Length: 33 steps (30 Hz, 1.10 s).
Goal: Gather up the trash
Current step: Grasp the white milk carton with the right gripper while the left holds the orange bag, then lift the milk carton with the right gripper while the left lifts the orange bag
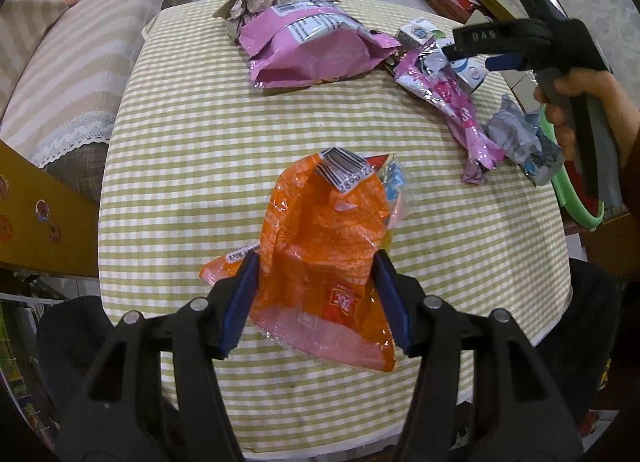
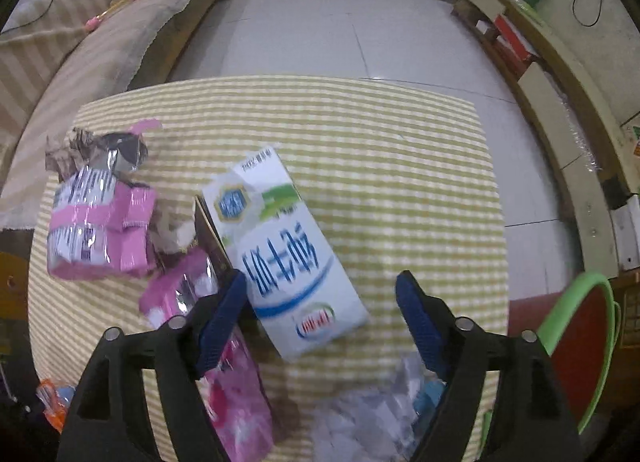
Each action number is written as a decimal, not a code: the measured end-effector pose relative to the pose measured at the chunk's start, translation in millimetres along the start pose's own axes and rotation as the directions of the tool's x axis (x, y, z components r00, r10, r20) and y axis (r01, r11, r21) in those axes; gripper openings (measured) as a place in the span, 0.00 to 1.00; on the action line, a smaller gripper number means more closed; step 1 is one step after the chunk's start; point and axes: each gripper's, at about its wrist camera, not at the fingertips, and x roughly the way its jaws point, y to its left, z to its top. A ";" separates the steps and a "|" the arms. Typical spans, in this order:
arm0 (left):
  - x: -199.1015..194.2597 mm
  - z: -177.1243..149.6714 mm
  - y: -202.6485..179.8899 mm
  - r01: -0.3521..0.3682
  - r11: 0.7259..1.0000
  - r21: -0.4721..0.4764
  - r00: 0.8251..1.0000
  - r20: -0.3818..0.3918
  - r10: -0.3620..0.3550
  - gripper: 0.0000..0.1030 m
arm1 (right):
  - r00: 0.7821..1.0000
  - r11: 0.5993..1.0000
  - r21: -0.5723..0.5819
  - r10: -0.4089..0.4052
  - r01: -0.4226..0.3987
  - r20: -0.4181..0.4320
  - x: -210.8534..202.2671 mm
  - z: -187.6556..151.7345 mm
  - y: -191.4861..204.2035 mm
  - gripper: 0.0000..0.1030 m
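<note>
Two grippers are over the table (image 1: pixel 168 166). The left gripper (image 1: pixel 316 282) is clamped on the orange wrapper (image 1: pixel 320 238). The right gripper (image 2: pixel 320 302) stands wide apart, nothing held; the milk carton (image 2: pixel 280 254) lies between its fingers, nearer the left pad, long axis running 11 to 5 o'clock. Its own blurred view shows that fit. Only the left view shows the right gripper (image 1: pixel 476 50) from the side at 2 o'clock, plus the pink bag (image 1: pixel 308 50) at 12.
</note>
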 end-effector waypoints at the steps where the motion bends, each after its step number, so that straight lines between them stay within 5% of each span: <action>1: 0.8 0.5 0.8 -0.001 1.000 -0.002 1.000 -0.001 0.001 0.53 | 1.000 1.000 0.009 0.011 -0.011 -0.002 2.5 3.8 -1.5 0.77; 7: 4.9 1.7 5.0 -0.003 1.000 -0.012 1.000 -0.011 0.003 0.55 | 0.999 0.996 -0.087 -0.003 0.000 -0.037 15.0 13.9 17.3 0.77; 12: 8.5 0.0 9.5 -0.009 1.000 -0.022 1.000 -0.023 0.008 0.55 | 1.000 0.997 -0.075 0.013 -0.015 -0.027 17.9 12.8 15.3 0.60; 20: 3.9 4.2 13.0 -0.005 0.999 -0.036 1.000 0.003 0.005 0.54 | 0.985 0.984 0.053 0.166 -0.169 0.058 -25.5 9.5 -8.3 0.55; 28: -1.6 4.0 12.5 0.015 0.998 -0.053 1.000 0.018 -0.014 0.45 | 0.953 0.959 0.089 0.252 -0.270 0.169 -90.6 -39.5 -7.4 0.55; 33: -5.3 4.0 3.1 0.020 0.999 -0.034 1.000 0.025 -0.019 0.31 | 0.935 0.940 0.120 0.292 -0.319 0.201 -115.5 -74.0 -6.2 0.55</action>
